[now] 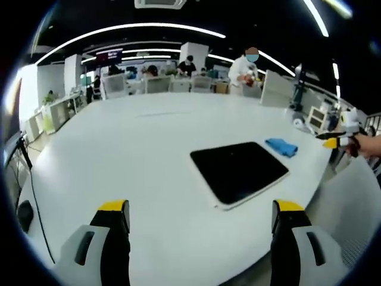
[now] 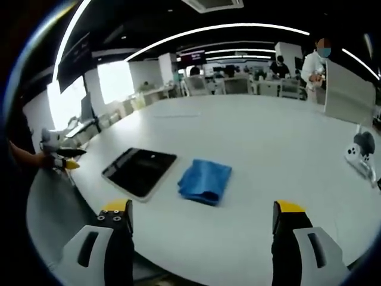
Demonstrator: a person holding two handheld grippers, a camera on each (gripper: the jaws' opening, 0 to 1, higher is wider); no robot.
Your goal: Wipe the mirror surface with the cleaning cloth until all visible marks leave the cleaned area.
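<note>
One mirror (image 1: 239, 171) and one cloth (image 1: 281, 146) lie on the big white table (image 1: 119, 155); the mirror is a dark rectangle with a pale rim, flat on the table toward its near edge; the cloth is blue, crumpled, and sits just beside the mirror without touching it, on the mirror's far right corner in the left gripper view and to the right of the mirror (image 2: 139, 171) in the right gripper view, where the cloth (image 2: 205, 181) shows as a folded heap.

Two grippers are in use; the left gripper (image 1: 201, 217) hangs over the near table edge with its yellow-tipped jaws spread wide and nothing between them; the right gripper (image 2: 202, 217) stands likewise, jaws wide apart and bare, short of the cloth.

Two small white devices (image 2: 360, 154) stand at the right end of the table in the right gripper view; several people (image 1: 245, 65) are at the far desks; one dark screen (image 2: 192, 58) hangs from the ceiling far off, its writing too small to read; no label is legible on the mirror or cloth.
</note>
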